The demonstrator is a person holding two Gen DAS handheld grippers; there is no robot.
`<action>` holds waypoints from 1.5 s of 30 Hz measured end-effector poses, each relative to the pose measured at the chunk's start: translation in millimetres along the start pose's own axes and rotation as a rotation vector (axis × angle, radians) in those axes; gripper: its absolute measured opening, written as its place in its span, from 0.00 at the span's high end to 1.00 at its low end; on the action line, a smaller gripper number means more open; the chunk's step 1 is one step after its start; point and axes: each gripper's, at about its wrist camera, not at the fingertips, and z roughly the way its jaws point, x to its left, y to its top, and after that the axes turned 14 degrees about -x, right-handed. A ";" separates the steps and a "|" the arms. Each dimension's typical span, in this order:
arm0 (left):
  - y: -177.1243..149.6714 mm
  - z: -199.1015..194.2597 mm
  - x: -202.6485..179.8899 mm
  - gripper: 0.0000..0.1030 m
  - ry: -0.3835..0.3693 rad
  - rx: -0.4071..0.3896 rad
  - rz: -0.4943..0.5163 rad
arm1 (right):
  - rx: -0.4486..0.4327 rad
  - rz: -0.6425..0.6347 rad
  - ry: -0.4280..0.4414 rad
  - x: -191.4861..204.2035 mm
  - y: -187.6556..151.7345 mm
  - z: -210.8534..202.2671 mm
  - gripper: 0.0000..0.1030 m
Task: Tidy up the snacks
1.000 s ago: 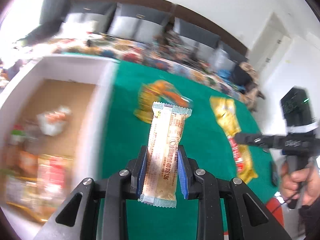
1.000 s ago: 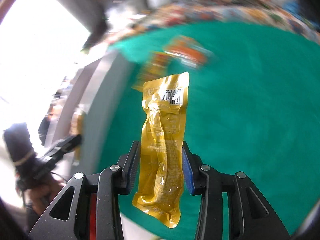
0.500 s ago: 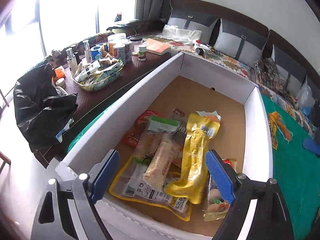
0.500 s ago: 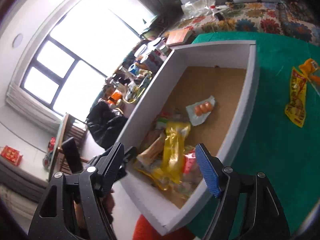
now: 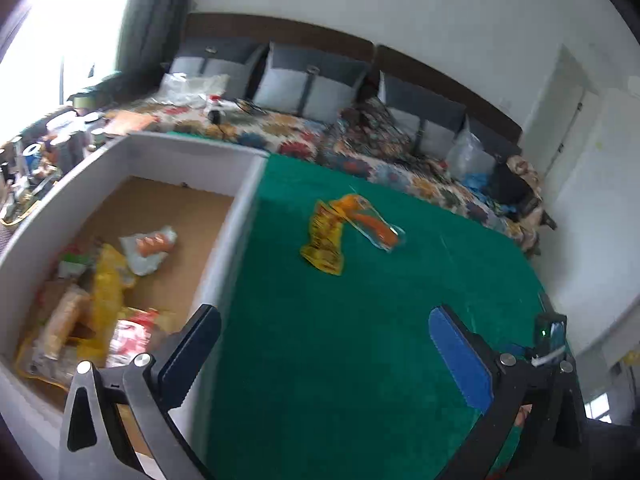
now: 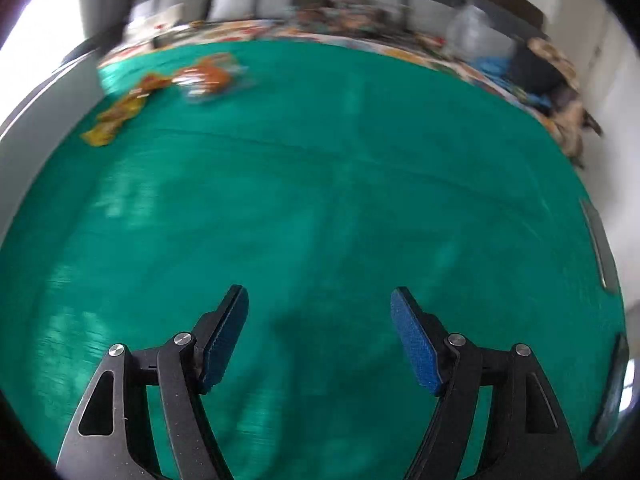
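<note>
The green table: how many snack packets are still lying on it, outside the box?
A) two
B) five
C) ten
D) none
A: only a yellow packet and an orange packet lie on the green table, touching each other, while the other snacks sit inside the white box. Both the left gripper and the right gripper are open and hold nothing.

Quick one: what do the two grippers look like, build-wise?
Both alike: the left gripper and right gripper have black angular frames with triangular cut-outs, silver round bolts at the joints, and flat fingers faced with ribbed blue pads. No cables or sleeves show.
</note>
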 end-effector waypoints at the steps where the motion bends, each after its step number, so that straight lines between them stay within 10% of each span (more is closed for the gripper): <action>1: -13.5 19.4 -16.2 0.00 -0.018 0.051 0.015 | -0.001 0.031 -0.018 -14.9 -4.0 4.8 0.25; 6: -73.9 111.1 -72.9 0.00 0.018 0.234 0.120 | -0.053 0.134 -0.044 -63.0 -4.6 23.4 0.22; 14: -103.7 208.7 -94.5 0.01 0.192 0.264 0.215 | -0.062 0.129 -0.033 -61.8 1.7 22.4 0.10; 45: -109.9 213.2 -87.7 0.00 0.193 0.184 0.231 | -0.063 0.131 -0.029 -57.6 -1.9 11.9 0.10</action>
